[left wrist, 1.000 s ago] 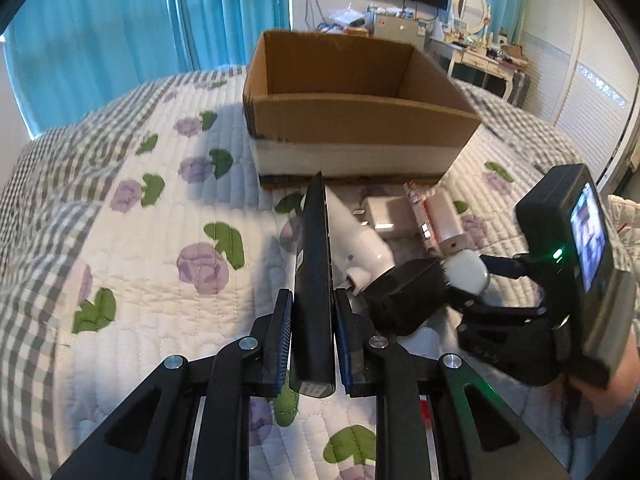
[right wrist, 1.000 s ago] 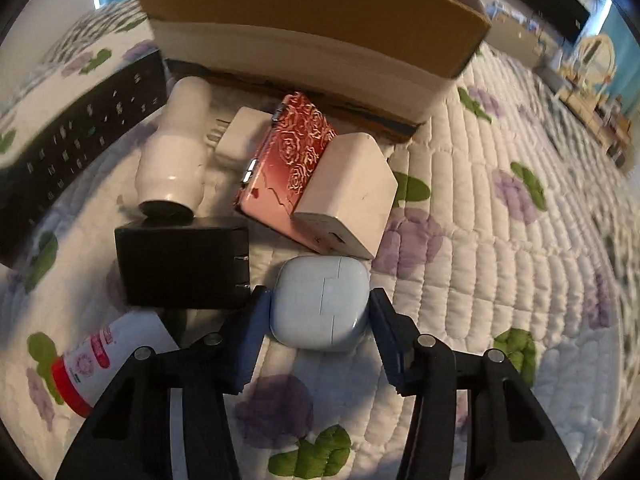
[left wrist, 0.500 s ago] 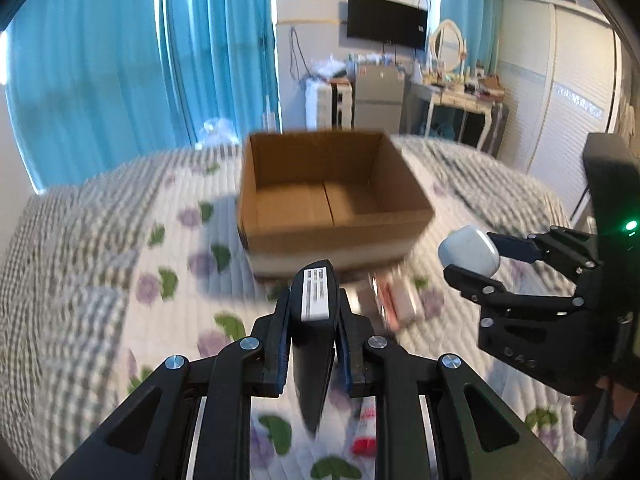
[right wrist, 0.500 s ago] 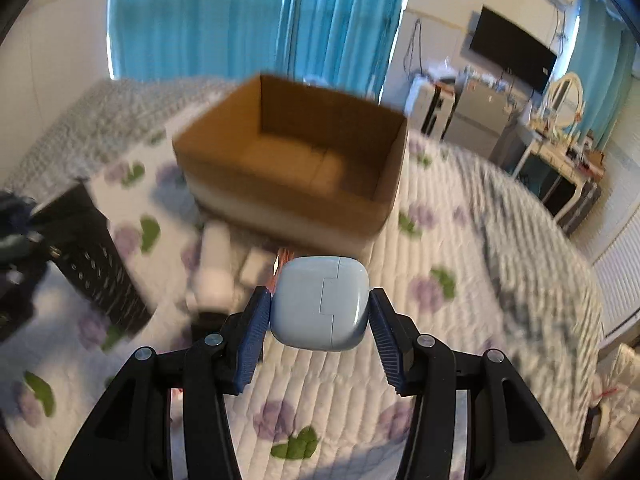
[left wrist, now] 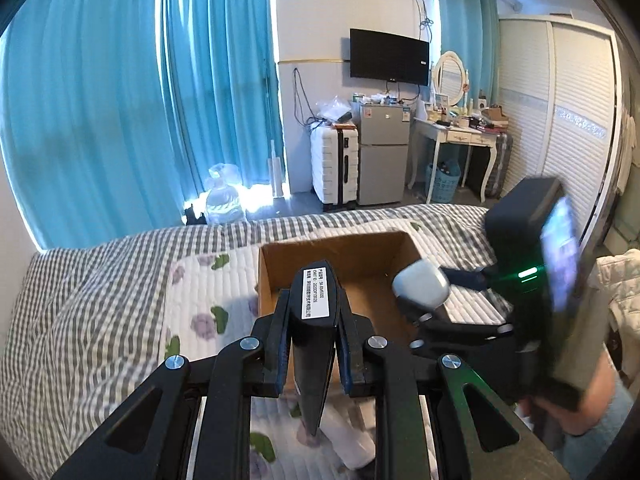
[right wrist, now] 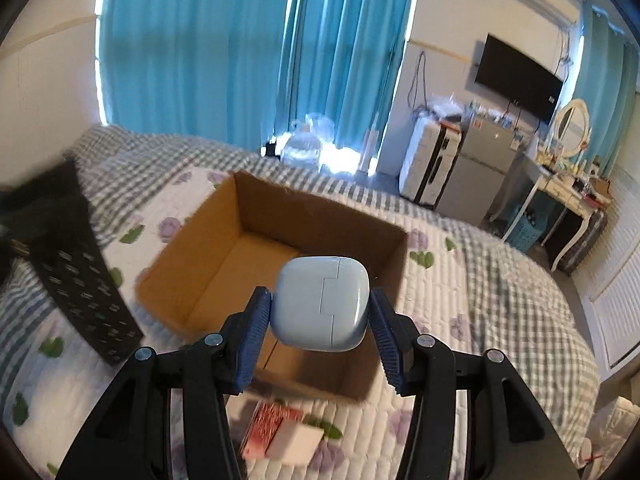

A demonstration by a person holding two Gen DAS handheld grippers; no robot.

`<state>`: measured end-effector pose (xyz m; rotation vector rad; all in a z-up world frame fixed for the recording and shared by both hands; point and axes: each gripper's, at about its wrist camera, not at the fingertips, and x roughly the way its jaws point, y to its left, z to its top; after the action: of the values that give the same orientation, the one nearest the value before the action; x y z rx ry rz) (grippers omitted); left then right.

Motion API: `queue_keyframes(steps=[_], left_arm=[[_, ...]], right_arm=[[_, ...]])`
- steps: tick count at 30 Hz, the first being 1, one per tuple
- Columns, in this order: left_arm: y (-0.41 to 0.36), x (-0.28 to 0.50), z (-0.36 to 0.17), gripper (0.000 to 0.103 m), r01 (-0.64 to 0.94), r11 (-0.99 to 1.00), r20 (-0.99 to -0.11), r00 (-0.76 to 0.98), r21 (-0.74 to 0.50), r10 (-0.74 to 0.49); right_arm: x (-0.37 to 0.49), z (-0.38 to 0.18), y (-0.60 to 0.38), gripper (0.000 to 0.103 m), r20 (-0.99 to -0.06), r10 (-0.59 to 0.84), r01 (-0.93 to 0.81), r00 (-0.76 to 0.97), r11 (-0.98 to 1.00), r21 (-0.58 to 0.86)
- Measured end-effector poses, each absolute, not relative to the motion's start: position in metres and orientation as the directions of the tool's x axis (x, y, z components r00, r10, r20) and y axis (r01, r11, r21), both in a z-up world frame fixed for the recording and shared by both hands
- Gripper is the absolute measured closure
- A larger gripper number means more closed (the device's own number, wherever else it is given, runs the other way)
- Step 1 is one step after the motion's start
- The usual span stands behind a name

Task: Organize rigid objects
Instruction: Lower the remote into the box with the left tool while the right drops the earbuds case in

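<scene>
The right gripper (right wrist: 318, 320) clasped a rounded pale-blue earbud case (right wrist: 322, 303) with a stepped seam above the open cardboard box (right wrist: 208, 240), while the left gripper (left wrist: 312, 344) pinched a slim black remote (left wrist: 314, 320), white-labelled, near the box's front wall.

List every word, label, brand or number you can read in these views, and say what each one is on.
White sticker on the black remote held in the left gripper: printed lines, too small and blurred to read.
Button markings on the remote's face, right wrist view: unreadable.
Pale blue earbud case in the right gripper: no text.
Cardboard box: none visible.
</scene>
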<state>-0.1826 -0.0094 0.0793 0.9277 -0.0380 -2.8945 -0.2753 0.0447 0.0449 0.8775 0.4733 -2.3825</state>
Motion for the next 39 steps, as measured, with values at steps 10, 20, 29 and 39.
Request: queue_keyframes(steps=[10, 20, 29, 39], left_arm=[[-0.004, -0.207, 0.070, 0.083, 0.063, -0.994, -0.576, -0.811, 0.083, -0.100], [0.003, -0.248, 0.091, 0.083, 0.041, -0.993, -0.542, -0.835, 0.110, -0.095], [0.001, -0.319, 0.023, 0.083, 0.071, -0.989, -0.685, -0.714, 0.131, -0.142], [-0.005, -0.300, 0.015, 0.024, 0.130, -0.981, -0.663, -0.723, 0.144, -0.193]], right_arm=[[-0.319, -0.024, 0.037, 0.052, -0.746, -0.351, 0.606, -0.566, -0.791, -0.088], [-0.309, 0.016, 0.070, 0.027, -0.650, -0.409, 0.567, -0.640, -0.823, -0.041], [-0.316, 0.025, 0.091, 0.023, -0.630, -0.375, 0.534, -0.680, -0.842, -0.074], [-0.321, 0.019, 0.108, 0.023, -0.637, -0.343, 0.493, -0.690, -0.867, -0.068]])
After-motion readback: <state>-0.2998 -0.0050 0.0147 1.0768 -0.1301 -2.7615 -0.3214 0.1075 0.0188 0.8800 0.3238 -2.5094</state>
